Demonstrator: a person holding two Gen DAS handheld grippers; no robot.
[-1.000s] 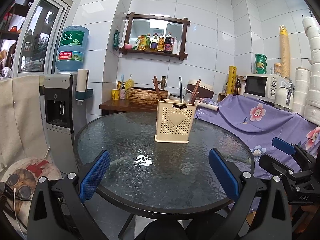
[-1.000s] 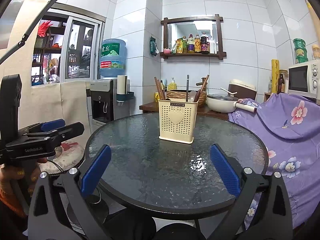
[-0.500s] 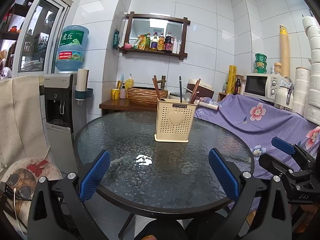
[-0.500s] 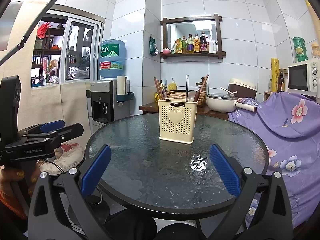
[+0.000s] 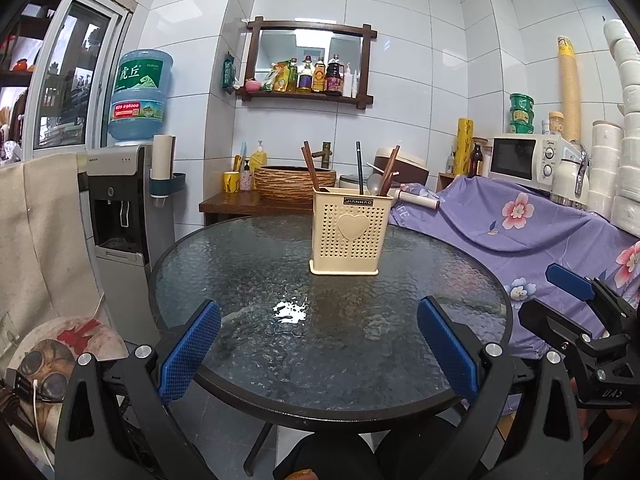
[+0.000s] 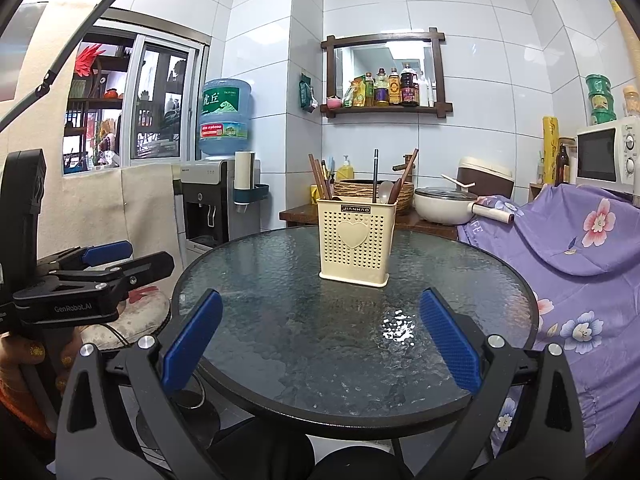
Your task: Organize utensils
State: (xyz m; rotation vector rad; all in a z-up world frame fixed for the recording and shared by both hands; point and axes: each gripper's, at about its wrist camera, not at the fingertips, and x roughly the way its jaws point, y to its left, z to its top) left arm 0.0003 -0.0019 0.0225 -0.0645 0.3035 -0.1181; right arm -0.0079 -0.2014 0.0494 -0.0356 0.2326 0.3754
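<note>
**Both hand-held grippers idle at the desk edge, holder already loaded**

Almost nothing has moved since a second ago: both views match the earlier frames but for a slight drift, the cream utensil holder (image 5: 350, 232) sitting a touch higher in the left wrist view. No utensil has changed place.

Holder stands upright on the round glass desk (image 5: 240, 264), past centre, well apart from both tools. Brown chopsticks (image 6: 320, 176) lean at its left side; a dark straight stick, a spoon (image 6: 385, 192) and another brown stick stand at its right. Which compartment each occupies cannot be told from here. No loose utensil shows on the glass.

Left hand-held gripper (image 5: 318, 350): jaws spread wide, nothing between the blue pads, hanging over the near rim. Right hand-held gripper (image 6: 320, 346): same, wide apart and empty. Each tool shows at the margin of the other's view, level with the desk.

Judgement: either the sorting is finished, or the step in hand is a reach into the holder to regroup. If the latter, approach from above, close on one shaft only, high up where the sticks fan apart, and lift straight. The light plastic holder would likely tip or slide on smooth glass under a sideways pull; bracing its wall with the other gripper would help.
</note>
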